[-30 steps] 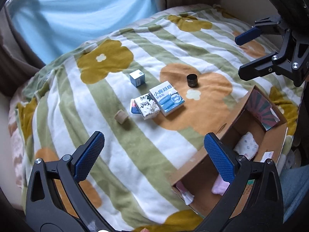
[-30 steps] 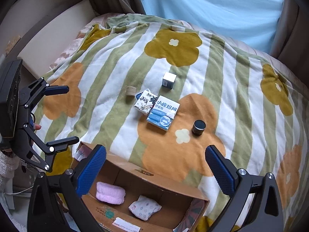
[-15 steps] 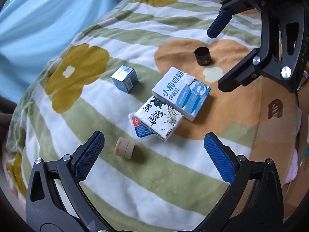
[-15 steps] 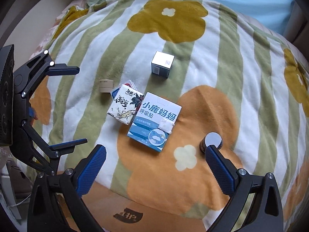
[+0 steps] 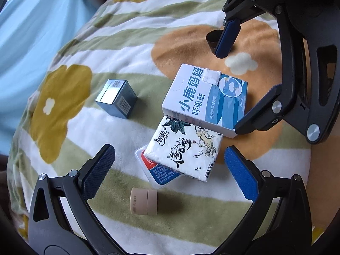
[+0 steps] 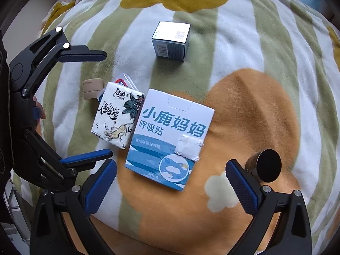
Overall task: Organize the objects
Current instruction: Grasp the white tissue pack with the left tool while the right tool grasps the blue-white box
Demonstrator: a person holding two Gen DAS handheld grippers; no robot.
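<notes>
Several items lie on a striped flowered blanket (image 5: 119,48). A white-and-blue box (image 5: 204,99) (image 6: 170,136) leans on a white tissue pack (image 5: 184,150) (image 6: 116,119), which covers a flat blue-and-red packet (image 5: 157,174). A small grey-blue cube box (image 5: 116,98) (image 6: 171,40), a beige tape roll (image 5: 143,200) (image 6: 92,88) and a black round jar (image 6: 265,165) (image 5: 212,39) lie around them. My left gripper (image 5: 170,174) is open just above the tissue pack and the roll. My right gripper (image 6: 170,182) is open over the white-and-blue box.
A light blue curtain (image 5: 31,27) hangs beyond the far edge of the bed. The blanket slopes away on all sides. The cardboard box seen earlier is out of view.
Both grippers have moved down and in toward the cluster of items, which now looks much larger. The cardboard box has dropped out of both views. Nothing has been taken hold of.
</notes>
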